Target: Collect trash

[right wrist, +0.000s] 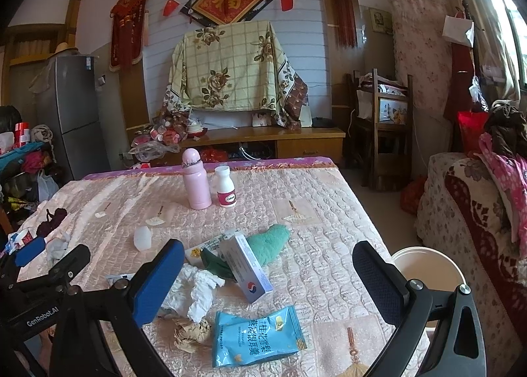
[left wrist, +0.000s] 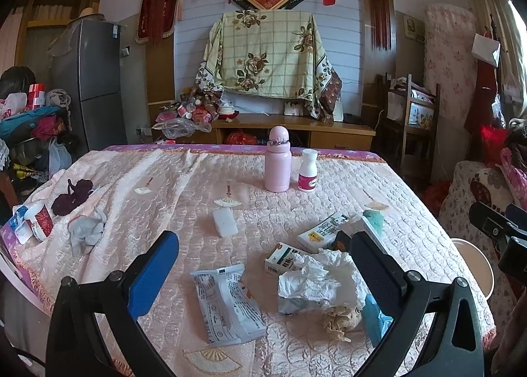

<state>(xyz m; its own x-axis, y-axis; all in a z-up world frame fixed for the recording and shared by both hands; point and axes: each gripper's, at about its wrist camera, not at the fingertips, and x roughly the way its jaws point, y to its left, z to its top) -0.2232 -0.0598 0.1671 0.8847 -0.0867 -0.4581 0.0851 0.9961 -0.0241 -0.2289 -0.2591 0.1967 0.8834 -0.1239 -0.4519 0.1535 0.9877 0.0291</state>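
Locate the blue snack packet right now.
The blue snack packet lies flat at the table's near edge in the right wrist view, between the open jaws, with the crumpled brown paper just to its left.

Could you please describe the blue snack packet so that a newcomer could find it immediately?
On the pink quilted table, look at the near edge, just before the crumpled white tissue. The blue snack packet lies flat there, the only glossy bright-blue wrapper with yellow-white Chinese lettering.

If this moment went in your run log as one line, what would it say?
phase: start, nothing picked | left gripper: open above crumpled tissue | right gripper: open above blue packet | bin: beside table's right edge
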